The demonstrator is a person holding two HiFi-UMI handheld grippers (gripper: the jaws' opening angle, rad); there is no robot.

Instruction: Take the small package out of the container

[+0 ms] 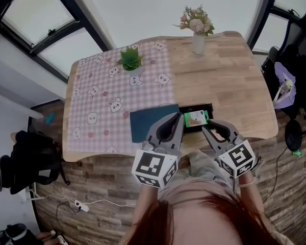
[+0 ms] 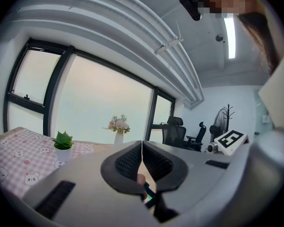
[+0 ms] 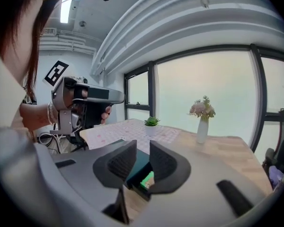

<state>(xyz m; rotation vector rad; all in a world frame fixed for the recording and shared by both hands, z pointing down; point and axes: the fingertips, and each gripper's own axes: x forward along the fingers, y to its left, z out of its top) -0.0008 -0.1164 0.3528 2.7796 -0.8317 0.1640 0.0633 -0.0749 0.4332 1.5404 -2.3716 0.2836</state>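
Faces a wooden table, left half under a pink checked tablecloth printed with bears. Holds both tools low over the near edge, side by side.

Carries the left gripper with jaws pressed together, pads meeting along their length and nothing between them. Points it over the right end of a dark teal panel lying flat near the table's front.

Carries the right gripper just right of the left one, jaws a small way apart and gripping nothing. Looks through that narrow gap onto the panel's corner and a slice of green beyond the tips.

Finds the small package, green with a pale picture, lying inside the black container, just beside the panel's right side and close to the front edge. Holds the left gripper at the container's left end and the right gripper by its near right corner; cannot tell whether either touches it.

Has, farther back, a small potted plant on the cloth and a vase of pink flowers at the far right on bare wood.
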